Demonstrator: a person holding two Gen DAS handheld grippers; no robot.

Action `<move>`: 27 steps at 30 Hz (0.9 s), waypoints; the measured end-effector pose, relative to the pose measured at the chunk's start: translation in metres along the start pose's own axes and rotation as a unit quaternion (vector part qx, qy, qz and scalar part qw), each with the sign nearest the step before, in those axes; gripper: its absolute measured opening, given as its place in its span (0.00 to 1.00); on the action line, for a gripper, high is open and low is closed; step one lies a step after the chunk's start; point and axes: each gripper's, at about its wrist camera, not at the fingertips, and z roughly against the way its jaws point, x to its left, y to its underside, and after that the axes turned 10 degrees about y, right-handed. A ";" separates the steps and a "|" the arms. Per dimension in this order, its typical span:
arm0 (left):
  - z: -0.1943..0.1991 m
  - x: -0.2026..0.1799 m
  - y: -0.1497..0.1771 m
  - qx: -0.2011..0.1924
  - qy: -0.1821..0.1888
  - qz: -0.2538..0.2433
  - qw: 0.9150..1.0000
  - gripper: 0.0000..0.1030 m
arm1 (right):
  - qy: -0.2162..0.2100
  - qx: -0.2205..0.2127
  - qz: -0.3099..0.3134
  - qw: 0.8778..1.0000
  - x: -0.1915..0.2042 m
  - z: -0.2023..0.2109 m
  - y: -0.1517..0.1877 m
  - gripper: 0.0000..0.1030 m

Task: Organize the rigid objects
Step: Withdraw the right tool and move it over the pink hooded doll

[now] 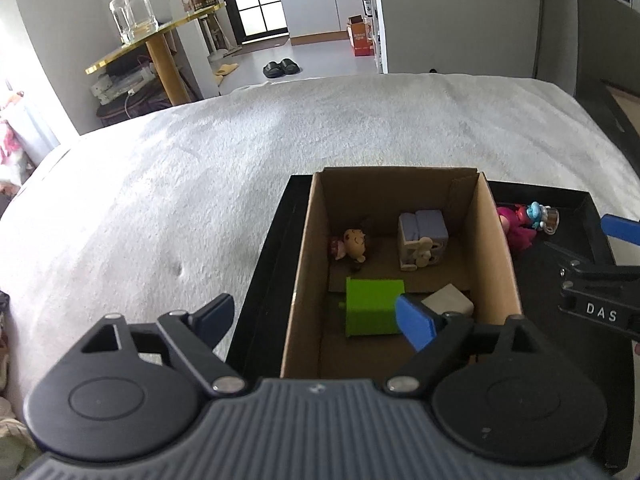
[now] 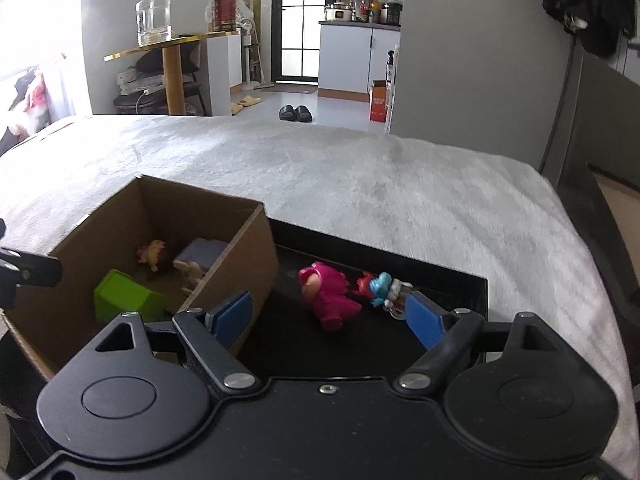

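Observation:
An open cardboard box (image 1: 496,240) (image 2: 240,248) stands on a black tray (image 1: 264,280) (image 2: 440,280). Inside it lie a green block (image 1: 372,308) (image 2: 124,296), a small doll (image 1: 354,244) (image 2: 152,254), a purple-topped toy (image 1: 422,240) (image 2: 200,254) and a beige block (image 1: 448,302). On the tray right of the box lie a pink figure (image 1: 516,228) (image 2: 330,296) and a blue figure (image 1: 538,216) (image 2: 380,286). My left gripper (image 1: 316,320) hangs open over the box's near left wall, holding nothing. My right gripper (image 2: 328,318) is open just short of the pink figure, also holding nothing.
The tray rests on a white fluffy bedspread (image 1: 200,184) (image 2: 360,184). A gold-edged side table (image 1: 160,36) (image 2: 168,46) with a glass jar stands beyond the bed at the left. Dark furniture (image 1: 608,92) borders the bed's right side.

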 end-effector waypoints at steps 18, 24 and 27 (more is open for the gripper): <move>-0.025 -0.034 -0.012 0.022 -0.051 -0.034 0.998 0.86 | -0.055 0.021 -0.036 0.998 -0.021 -0.055 0.021 0.58; -0.028 -0.036 -0.015 0.012 -0.062 -0.031 0.998 0.86 | -0.066 0.037 -0.034 0.997 -0.018 -0.070 0.023 0.40; -0.028 -0.036 -0.017 0.007 -0.062 -0.028 0.998 0.86 | -0.068 0.044 -0.038 0.996 -0.019 -0.075 0.027 0.39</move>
